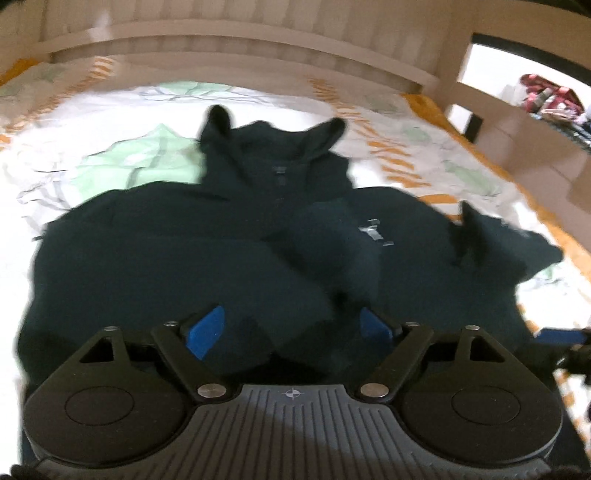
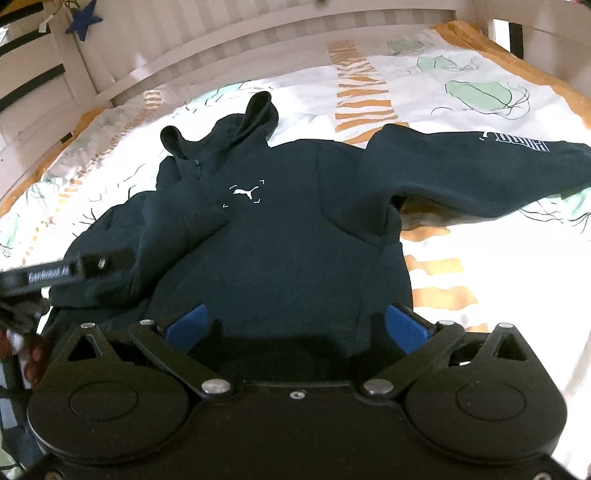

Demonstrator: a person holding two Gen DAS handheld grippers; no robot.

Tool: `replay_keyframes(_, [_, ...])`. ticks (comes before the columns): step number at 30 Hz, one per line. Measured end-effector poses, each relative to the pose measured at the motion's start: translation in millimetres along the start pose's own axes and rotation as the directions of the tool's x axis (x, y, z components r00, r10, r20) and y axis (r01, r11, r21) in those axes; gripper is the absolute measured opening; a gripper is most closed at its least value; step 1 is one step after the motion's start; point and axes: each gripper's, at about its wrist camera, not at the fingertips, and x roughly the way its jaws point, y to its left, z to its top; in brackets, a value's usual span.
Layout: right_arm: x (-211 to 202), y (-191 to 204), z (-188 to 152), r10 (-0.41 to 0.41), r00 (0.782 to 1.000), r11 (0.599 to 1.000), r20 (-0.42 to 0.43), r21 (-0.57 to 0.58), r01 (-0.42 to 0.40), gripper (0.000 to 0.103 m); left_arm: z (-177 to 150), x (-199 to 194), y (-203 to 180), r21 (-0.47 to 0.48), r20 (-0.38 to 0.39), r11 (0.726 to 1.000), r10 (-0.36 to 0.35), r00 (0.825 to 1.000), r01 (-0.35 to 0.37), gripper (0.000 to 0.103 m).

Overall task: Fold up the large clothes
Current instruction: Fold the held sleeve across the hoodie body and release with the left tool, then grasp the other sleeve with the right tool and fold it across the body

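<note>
A dark navy hoodie (image 2: 280, 236) lies face up on the bed, its hood (image 2: 236, 125) toward the headboard and a small white logo (image 2: 243, 192) on the chest. One sleeve (image 2: 480, 173) stretches out to the right. The other sleeve (image 2: 122, 251) lies folded in over the body. In the blurred left wrist view my left gripper (image 1: 290, 330) stands open just above the hoodie (image 1: 184, 251), with dark cloth below its blue pads (image 1: 205, 332). My right gripper (image 2: 295, 325) is open over the bottom hem. The left gripper (image 2: 55, 275) also shows at the folded sleeve.
The bed has a white quilt (image 2: 461, 92) with green and orange patterns. A pale slatted headboard (image 2: 258, 40) runs along the far side. A blue star (image 2: 83, 22) hangs at the top left. A shelf with colourful things (image 1: 550, 98) stands beyond the bed's right edge.
</note>
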Motion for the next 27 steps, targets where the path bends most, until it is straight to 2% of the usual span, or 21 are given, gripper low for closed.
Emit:
replay_keyframes(3, [0, 0, -2, -0.001, 1.0, 1.0, 0.003, -0.004, 0.001, 0.102, -2, -5, 22, -0.049, 0.046, 0.995, 0.086, 0.995, -0.084, 0.081])
replay_keyframes(6, [2, 0, -3, -0.004, 1.0, 1.0, 0.003, -0.006, 0.004, 0.102, 0, 1, 46, -0.107, 0.037, 0.982, 0.158, 0.987, -0.153, 0.081])
replay_keyframes(8, [4, 1, -4, -0.008, 1.0, 1.0, 0.002, -0.011, 0.008, 0.102, 0, 9, 63, -0.12, 0.005, 0.964, 0.241, 0.97, -0.239, 0.08])
replay_keyframes(12, [5, 4, -6, -0.007, 1.0, 1.0, 0.009, -0.028, 0.007, 0.102, -4, 15, 87, -0.144, 0.002, 0.932, 0.335, 0.942, -0.332, 0.081])
replay_keyframes(15, [5, 6, -7, 0.001, 1.0, 0.999, 0.026, -0.043, 0.001, 0.102, -10, 16, 91, -0.178, 0.024, 0.925, 0.345, 0.938, -0.335, 0.082])
replay_keyframes(20, [9, 12, -14, 0.0, 0.997, 0.997, 0.075, -0.076, 0.005, 0.102, -16, 18, 83, -0.141, 0.046, 0.92, 0.374, 0.926, -0.365, 0.085])
replay_keyframes(24, [11, 24, -17, -0.012, 0.994, 0.994, 0.108, -0.108, 0.024, 0.102, -19, 22, 86, -0.144, 0.052, 0.921, 0.371, 0.927, -0.361, 0.088])
replay_keyframes(27, [9, 41, -11, 0.009, 0.992, 0.995, 0.123, -0.104, 0.004, 0.102, -19, 24, 86, -0.14, 0.054, 0.921, 0.374, 0.926, -0.364, 0.089])
